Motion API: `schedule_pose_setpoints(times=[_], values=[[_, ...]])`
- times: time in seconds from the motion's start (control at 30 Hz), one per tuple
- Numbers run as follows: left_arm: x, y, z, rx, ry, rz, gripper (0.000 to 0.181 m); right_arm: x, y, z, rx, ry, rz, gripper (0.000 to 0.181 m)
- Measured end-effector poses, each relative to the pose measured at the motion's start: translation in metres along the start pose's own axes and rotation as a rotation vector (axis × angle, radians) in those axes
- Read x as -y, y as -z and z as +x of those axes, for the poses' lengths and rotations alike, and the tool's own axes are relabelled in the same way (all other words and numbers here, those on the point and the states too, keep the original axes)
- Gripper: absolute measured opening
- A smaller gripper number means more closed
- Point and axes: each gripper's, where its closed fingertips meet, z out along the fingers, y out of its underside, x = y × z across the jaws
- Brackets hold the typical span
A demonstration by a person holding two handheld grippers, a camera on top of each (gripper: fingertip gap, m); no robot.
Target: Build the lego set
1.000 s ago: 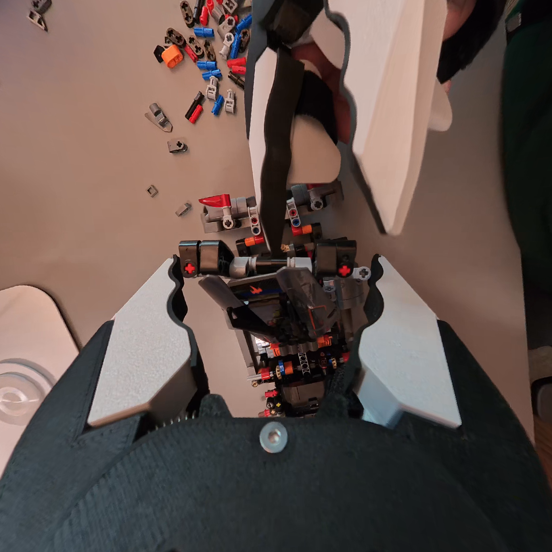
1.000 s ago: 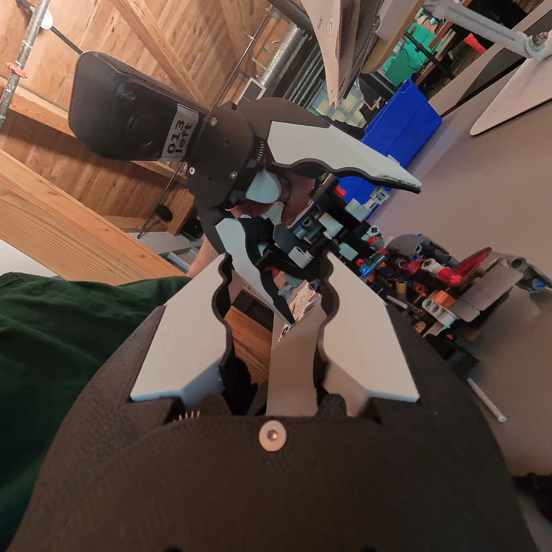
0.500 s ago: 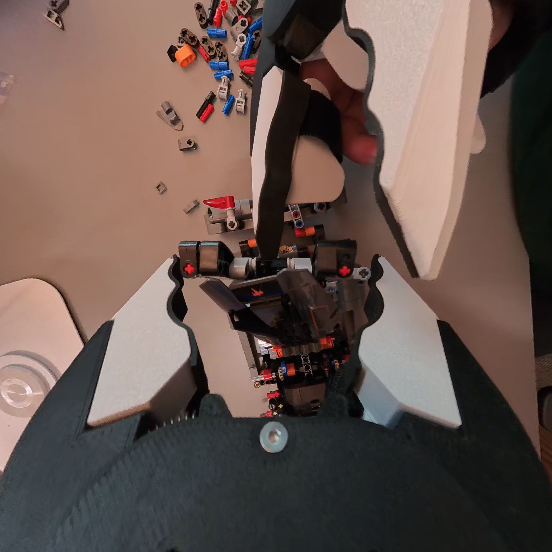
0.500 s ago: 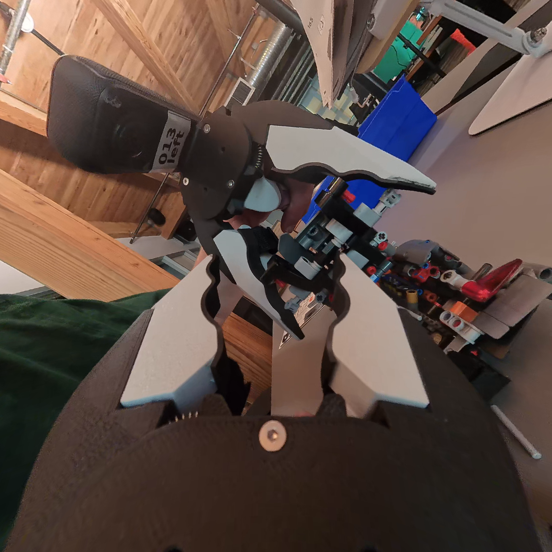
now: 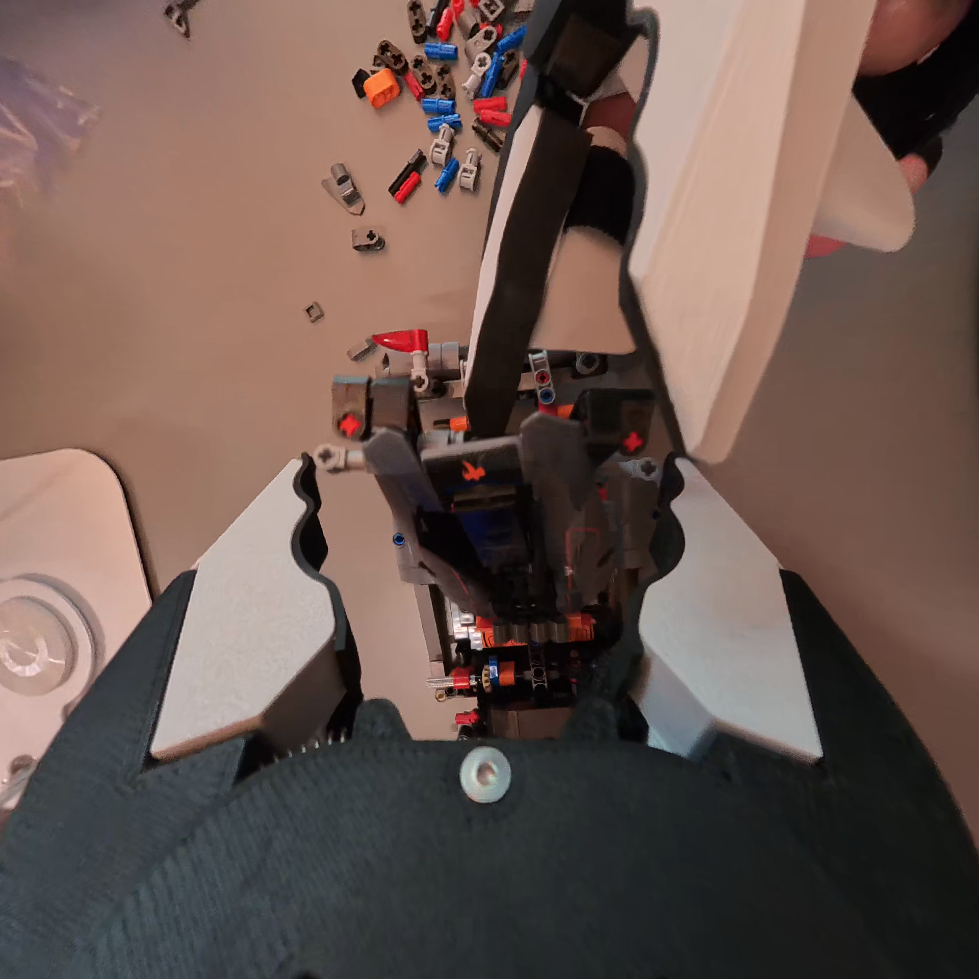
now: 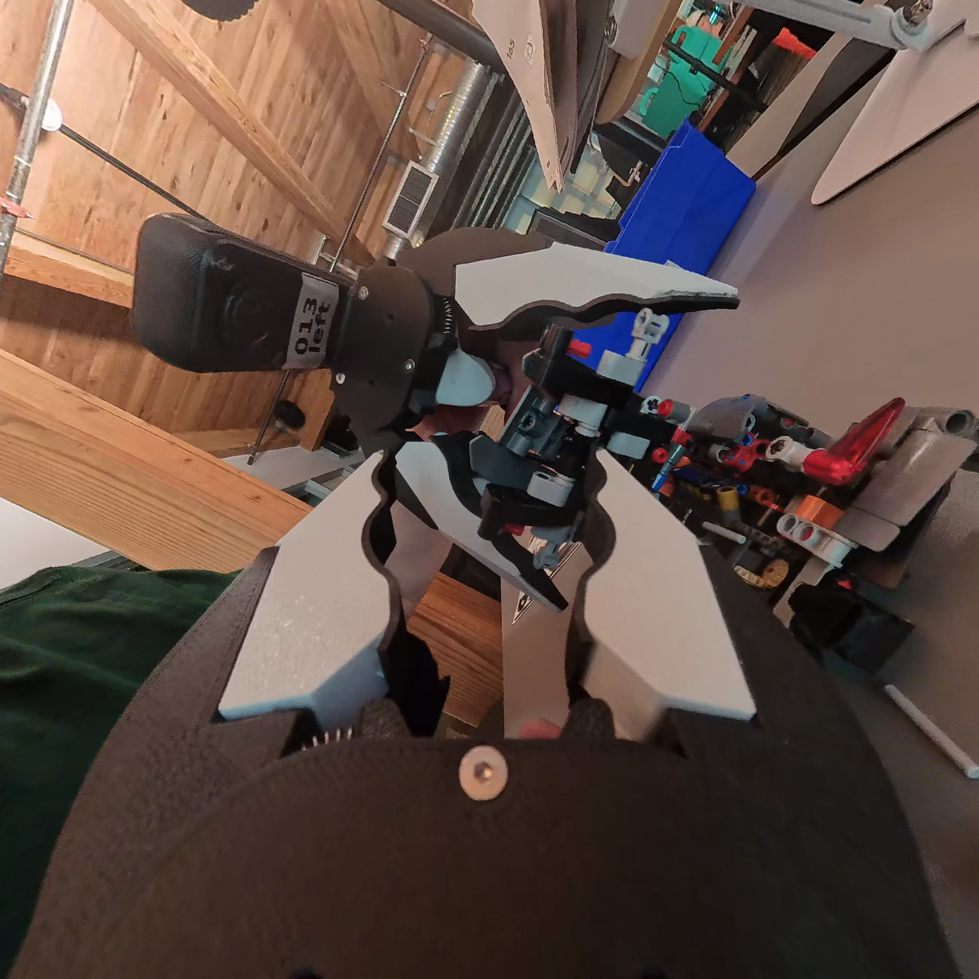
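The left gripper (image 5: pixel 487 466) stands with jaws spread wide; the right gripper (image 6: pixel 490 471) (crossing close in front) is likewise parted, fingers (image 6: pixel 643 577) apart.

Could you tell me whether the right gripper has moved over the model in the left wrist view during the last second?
Yes. The right gripper has shifted toward the view's right and closer, judged against the loose pieces on the table.

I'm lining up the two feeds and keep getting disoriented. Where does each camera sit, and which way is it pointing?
Left wrist view: on the left gripper, looking down at the table; its own fingers flank the lego model, loose pieces beyond.
Right wrist view: on the right gripper, tilted sideways, looking across the table toward a wooden wall; its own fingers and a green sleeve show.
Shared: the lego model, and each view shows the other gripper.
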Motion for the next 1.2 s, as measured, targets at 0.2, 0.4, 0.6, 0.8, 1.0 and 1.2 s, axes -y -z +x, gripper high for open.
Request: schedule_pose_setpoints(times=[0.2, 0.4, 0.6, 0.8, 1.0, 1.2], values=[[-0.007, 0.013, -0.002, 0.054, 0.088, 0.081, 0.125, 0.000, -0.001, -0.001, 0.003, 0.004, 0.006, 0.070], [-0.007, 0.040, -0.005, 0.133, 0.169, 0.201, 0.095, 0.000, -0.001, -0.002, 0.015, -0.002, 0.005, 0.070], [0.013, 0.051, 0.003, 0.127, 0.143, 0.356, 0.063, 0.000, -0.002, -0.004, 0.029, -0.001, 0.010, 0.072], [0.020, 0.049, 0.007, 0.142, 0.122, 0.396, 0.051, 0.003, 0.000, -0.004, 0.037, -0.011, 0.031, 0.073], [0.019, 0.051, 0.011, 0.140, 0.114, 0.407, 0.046, 0.001, -0.004, -0.005, 0.030, -0.030, 0.048, 0.076], [0.017, 0.054, 0.014, 0.142, 0.097, 0.424, 0.047, -0.004, -0.005, -0.008, 0.026, -0.034, 0.041, 0.077]])
